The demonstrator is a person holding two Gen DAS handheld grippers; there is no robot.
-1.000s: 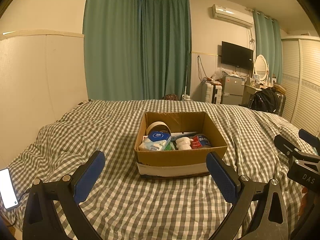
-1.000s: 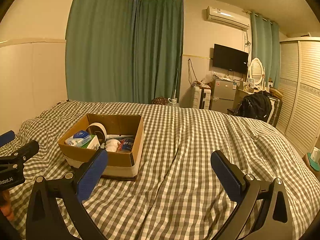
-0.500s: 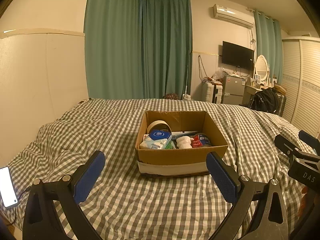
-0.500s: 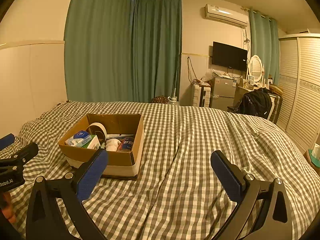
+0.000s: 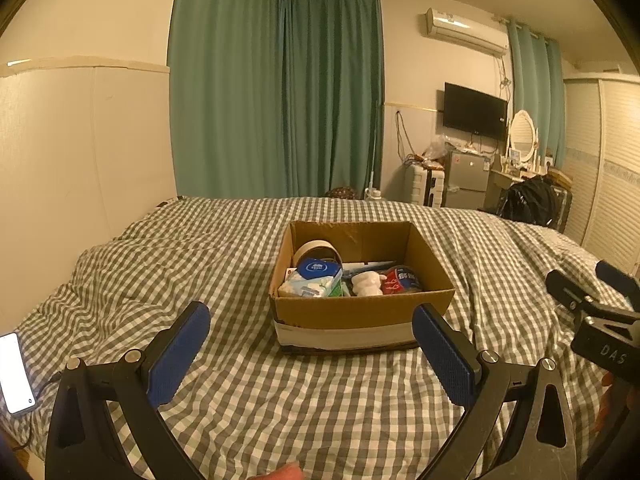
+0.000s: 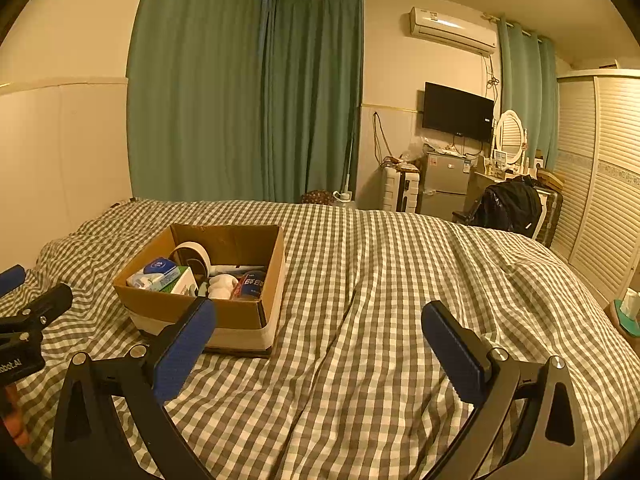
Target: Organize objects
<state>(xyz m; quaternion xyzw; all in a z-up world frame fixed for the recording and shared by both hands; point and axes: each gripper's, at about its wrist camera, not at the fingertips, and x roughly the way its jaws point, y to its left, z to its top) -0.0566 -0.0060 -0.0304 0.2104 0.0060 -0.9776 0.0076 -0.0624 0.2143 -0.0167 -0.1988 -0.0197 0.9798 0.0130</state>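
A brown cardboard box (image 5: pixel 360 312) (image 6: pixel 248 314) sits on a grey-and-white checked bed cover. Inside lie a tape roll (image 5: pixel 316 249), a blue round tin (image 5: pixel 318 269), a tissue pack (image 5: pixel 308 286), a white lumpy object (image 5: pixel 366 283) and a red can (image 5: pixel 402 280). My left gripper (image 5: pixel 312 344) hovers open just in front of the box, its blue pads wide apart and empty. My right gripper (image 6: pixel 316 340) is open too, over bare bedding to the right of the box. Each gripper shows at the edge of the other's view.
A lit phone (image 5: pixel 14 372) lies at the bed's left edge. A padded wall panel runs along the left. Beyond the bed stand green curtains, a small fridge (image 6: pixel 444 184), a wall television (image 6: pixel 458 112) and a black backpack (image 6: pixel 508 206); louvred wardrobe doors are on the right.
Both views have shifted slightly; the box sits a touch higher and nearer in frame. Both grippers stay open and empty.
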